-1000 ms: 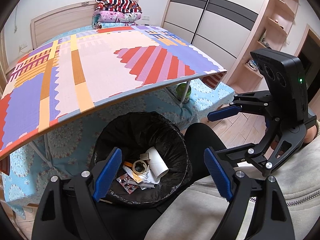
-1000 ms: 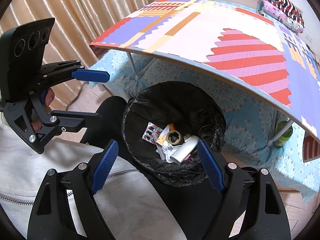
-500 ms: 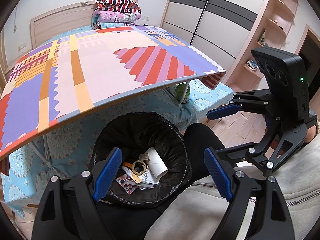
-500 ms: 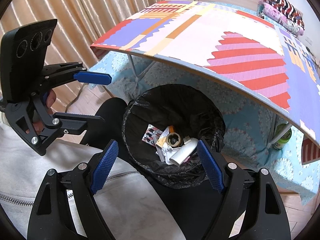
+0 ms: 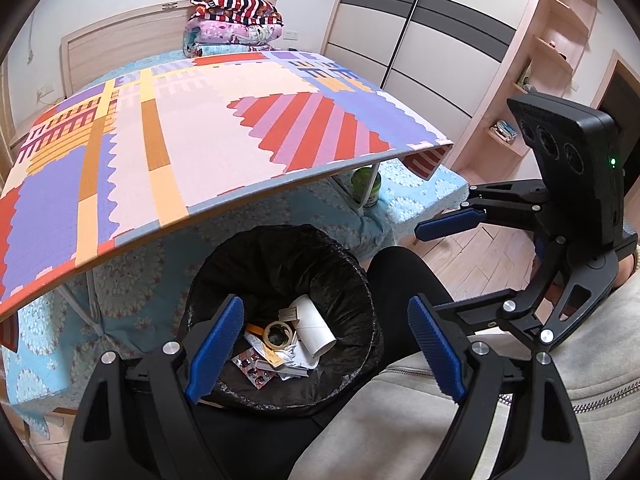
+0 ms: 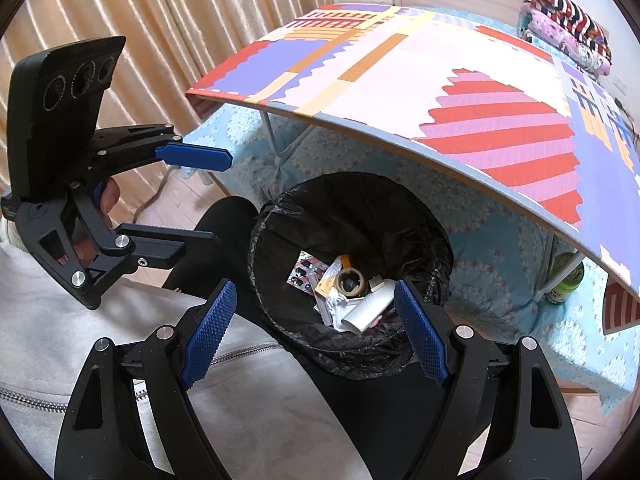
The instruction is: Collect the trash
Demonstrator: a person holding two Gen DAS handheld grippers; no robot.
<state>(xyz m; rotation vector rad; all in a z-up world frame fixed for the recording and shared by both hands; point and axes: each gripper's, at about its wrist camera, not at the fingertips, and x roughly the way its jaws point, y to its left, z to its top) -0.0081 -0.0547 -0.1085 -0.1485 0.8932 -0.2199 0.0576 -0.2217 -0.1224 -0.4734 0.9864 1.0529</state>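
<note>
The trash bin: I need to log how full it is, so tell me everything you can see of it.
The trash bin is round, lined with a crinkled black plastic bag folded over its rim. It stands upright by the person's dark-clad leg, partly under the patterned table's edge. Only its bottom is covered: a white cardboard tube, a tape roll, a blister pack and crumpled paper. Both claws hang open above it, touching nothing.

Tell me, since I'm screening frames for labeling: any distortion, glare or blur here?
Left wrist view: fisheye bends the table edge, corners black, trash in the bin sharp. Right wrist view: same bending, curtains brightly backlit, bin interior dark, no blur.
</note>
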